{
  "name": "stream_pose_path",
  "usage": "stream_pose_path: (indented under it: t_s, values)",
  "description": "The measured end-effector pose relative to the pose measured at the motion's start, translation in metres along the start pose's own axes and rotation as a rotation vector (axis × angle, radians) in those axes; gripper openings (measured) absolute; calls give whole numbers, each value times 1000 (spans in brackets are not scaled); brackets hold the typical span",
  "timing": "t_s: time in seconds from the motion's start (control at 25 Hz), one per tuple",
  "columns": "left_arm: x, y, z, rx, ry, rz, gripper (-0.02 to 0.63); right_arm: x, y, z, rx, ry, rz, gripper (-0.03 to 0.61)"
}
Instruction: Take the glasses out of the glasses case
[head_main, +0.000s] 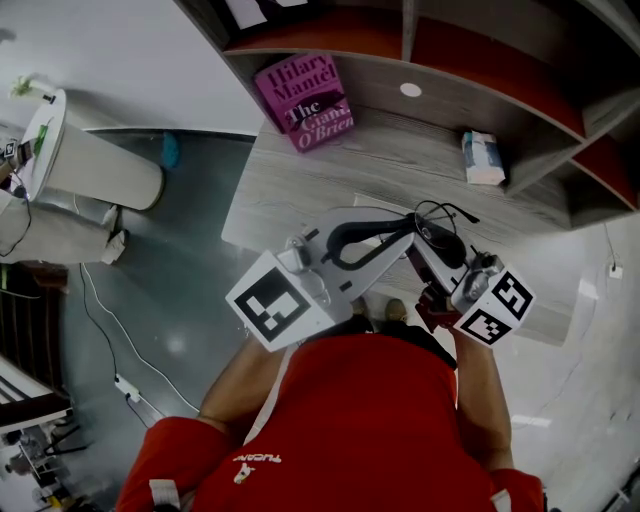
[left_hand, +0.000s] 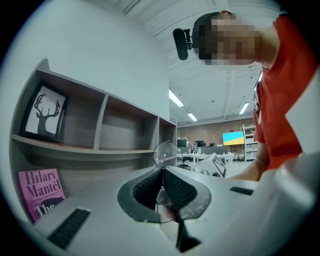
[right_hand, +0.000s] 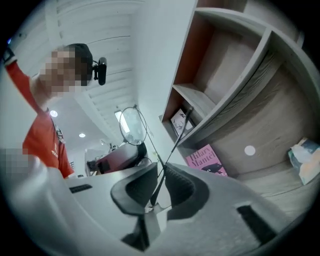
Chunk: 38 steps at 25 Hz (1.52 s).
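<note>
Thin wire-rimmed glasses (head_main: 440, 232) hang above the wooden desk between my two grippers. My left gripper (head_main: 405, 232) comes in from the left and is shut on the frame. In the left gripper view one round lens (left_hand: 165, 152) stands just above the shut gripper (left_hand: 162, 171). My right gripper (head_main: 425, 250) reaches in from the lower right. In the right gripper view a dark temple arm (right_hand: 175, 142) runs down between the gripper's (right_hand: 161, 170) pads, which pinch it, and a lens (right_hand: 132, 125) sits above. A dark red object (head_main: 435, 305) lies under the right gripper; I cannot tell if it is the case.
A pink book (head_main: 305, 100) leans at the back of the desk (head_main: 300, 190), under shelf compartments. A small pale packet (head_main: 483, 158) lies at the back right. A framed deer picture (left_hand: 45, 112) stands on a shelf. A white bin (head_main: 95, 165) and cables are on the floor at left.
</note>
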<state>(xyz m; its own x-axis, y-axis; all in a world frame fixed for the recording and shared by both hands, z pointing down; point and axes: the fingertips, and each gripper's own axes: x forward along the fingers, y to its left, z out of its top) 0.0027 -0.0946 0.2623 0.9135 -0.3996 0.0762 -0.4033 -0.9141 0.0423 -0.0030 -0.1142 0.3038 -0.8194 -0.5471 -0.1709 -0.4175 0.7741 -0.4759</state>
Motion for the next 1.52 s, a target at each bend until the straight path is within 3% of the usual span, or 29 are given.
stream_pose_path:
  t_s: [0.08, 0.32, 0.48, 1.12, 1.28, 1.52]
  values:
    - [2, -3, 0, -2, -14, -5, 15, -2, -4, 4, 31, -32, -6, 25]
    - [5, -3, 3, -2, -42, 4, 15, -8, -10, 11, 126, -90, 4, 23]
    - [5, -1, 3, 24, -57, 35, 16, -13, -14, 17, 129, -110, -4, 23]
    - [-2, 15, 9, 66, -154, 193, 14, -41, -14, 49, -110, -136, -113, 23]
    - [-2, 17, 11, 74, -160, 205, 14, -44, -10, 60, -212, -135, -136, 23]
    - [1, 19, 14, 89, -175, 205, 14, -40, -3, 65, -283, -130, -139, 23]
